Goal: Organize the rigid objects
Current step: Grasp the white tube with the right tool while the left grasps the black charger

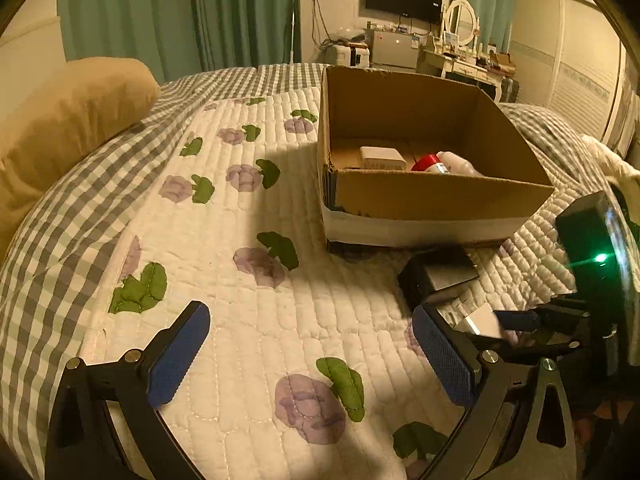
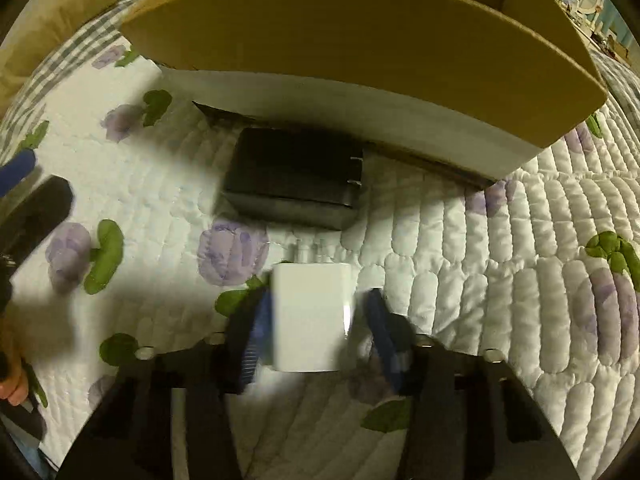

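- On the bed's white quilt (image 1: pixel 256 332) printed with purple flowers and green leaves, I see my left gripper (image 1: pixel 310 354) hovering with its blue-padded fingers spread wide and nothing between them.
- Ahead of it sits an open brown cardboard box (image 1: pixel 436 200) with a white band along its base; inside lie a white rectangular block (image 1: pixel 382 157) and a red-capped white bottle (image 1: pixel 444 165), side by side near the front wall.
- Just in front of the box, on the quilt, lies a black rectangular plug adapter (image 2: pixel 292 176), its prongs pointing right in the right wrist view.
- Beside that, nearer me, a white rectangular plug adapter (image 2: pixel 310 316) lies between the fingers of my right gripper (image 2: pixel 316 328). The left pad seems against it, the right shows a thin gap; blur keeps me from telling whether it is clamped.
- A tan pillow (image 1: pixel 68 120) rests far left on the grey checked bedspread (image 1: pixel 60 216).
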{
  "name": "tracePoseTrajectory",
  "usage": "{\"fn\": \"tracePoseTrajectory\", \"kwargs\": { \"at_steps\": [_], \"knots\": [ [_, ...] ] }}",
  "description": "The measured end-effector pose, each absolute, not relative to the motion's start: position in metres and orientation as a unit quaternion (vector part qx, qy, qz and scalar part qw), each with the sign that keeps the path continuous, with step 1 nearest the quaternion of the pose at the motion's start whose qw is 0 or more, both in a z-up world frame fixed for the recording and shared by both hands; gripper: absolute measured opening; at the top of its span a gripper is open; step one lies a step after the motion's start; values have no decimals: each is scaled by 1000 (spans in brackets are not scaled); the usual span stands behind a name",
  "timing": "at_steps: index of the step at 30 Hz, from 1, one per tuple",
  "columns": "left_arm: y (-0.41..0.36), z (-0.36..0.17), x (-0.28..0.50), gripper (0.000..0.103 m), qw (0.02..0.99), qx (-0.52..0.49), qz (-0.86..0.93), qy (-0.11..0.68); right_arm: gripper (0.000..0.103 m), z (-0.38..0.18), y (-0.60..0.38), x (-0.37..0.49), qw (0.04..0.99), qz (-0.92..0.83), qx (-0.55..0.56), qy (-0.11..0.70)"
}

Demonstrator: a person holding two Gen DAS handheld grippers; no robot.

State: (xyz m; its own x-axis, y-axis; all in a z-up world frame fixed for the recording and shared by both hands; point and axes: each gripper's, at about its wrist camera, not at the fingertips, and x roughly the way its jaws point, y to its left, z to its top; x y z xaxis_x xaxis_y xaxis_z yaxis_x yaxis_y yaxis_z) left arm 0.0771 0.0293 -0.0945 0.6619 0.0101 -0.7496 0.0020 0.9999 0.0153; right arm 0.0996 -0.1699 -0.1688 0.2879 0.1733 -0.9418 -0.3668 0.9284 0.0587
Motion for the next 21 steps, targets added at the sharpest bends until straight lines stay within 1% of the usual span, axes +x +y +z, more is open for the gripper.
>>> {"fn": "tracePoseTrajectory", "kwargs": {
  "at_steps": [5, 11, 15, 21],
  "knots": [
    [21, -94, 81, 103, 907, 13, -8, 421, 40, -140, -185, 88, 829, 161, -52, 533],
    [-12, -100, 93, 103, 898, 16, -31, 439, 40, -98, -214, 97, 858, 125, -80, 492],
    [-35, -104, 103, 103, 892, 4, -43, 450, 40, -89, -232, 116, 860, 114, -87, 489],
    [-62, -119, 122, 103, 885, 3, -32, 464, 40, -97, -248, 123, 854, 128, -74, 499]
  ]
}}
